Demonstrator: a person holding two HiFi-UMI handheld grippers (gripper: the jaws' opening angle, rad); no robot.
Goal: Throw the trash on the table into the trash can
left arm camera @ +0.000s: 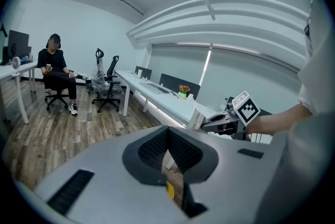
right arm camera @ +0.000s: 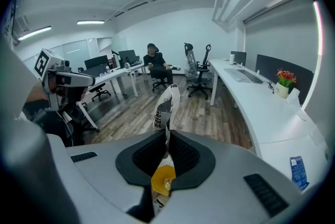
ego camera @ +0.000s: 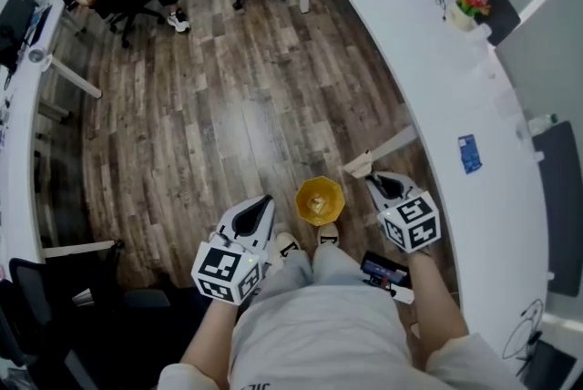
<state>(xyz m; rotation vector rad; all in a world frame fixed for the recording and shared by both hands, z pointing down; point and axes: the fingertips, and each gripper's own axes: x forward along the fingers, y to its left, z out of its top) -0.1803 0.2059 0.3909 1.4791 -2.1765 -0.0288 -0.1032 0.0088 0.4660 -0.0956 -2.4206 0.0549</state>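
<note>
Right gripper view tells it plainly: the right gripper (right arm camera: 166, 136) has its jaws pinched nearly closed on a thin, crumpled wrapper (right arm camera: 166, 105), white with dark print, which sticks up past the fingertips like a little flag. Down through the slit behind the pads you catch a patch of yellow, and that is the trash can (ego camera: 320, 200), a small open-topped bin standing on the wooden floor (ego camera: 228, 106) right in front of the person's shoes. From the head view the wrapper sits just off the can's rim on the side toward the table (ego camera: 455, 106), close to the mouth but not over it. The left gripper (ego camera: 266, 200) hangs on the opposite side of the can, about as near to it as the right one, with its jaws drawn together and nothing between them. I'd call this the carry-and-drop step, with the piece lifted and brought to the bin but not yet let go. What the next move seems to need is a short shift of the right gripper toward the can until the wrapper is squarely above the opening, then a parting of the jaws. Paper this light could drift or cling to a pad, so a low release looks sensible. Farther from the can, on the table, lies a small blue packet (ego camera: 469, 153); whether it counts as trash I can't say.
</note>
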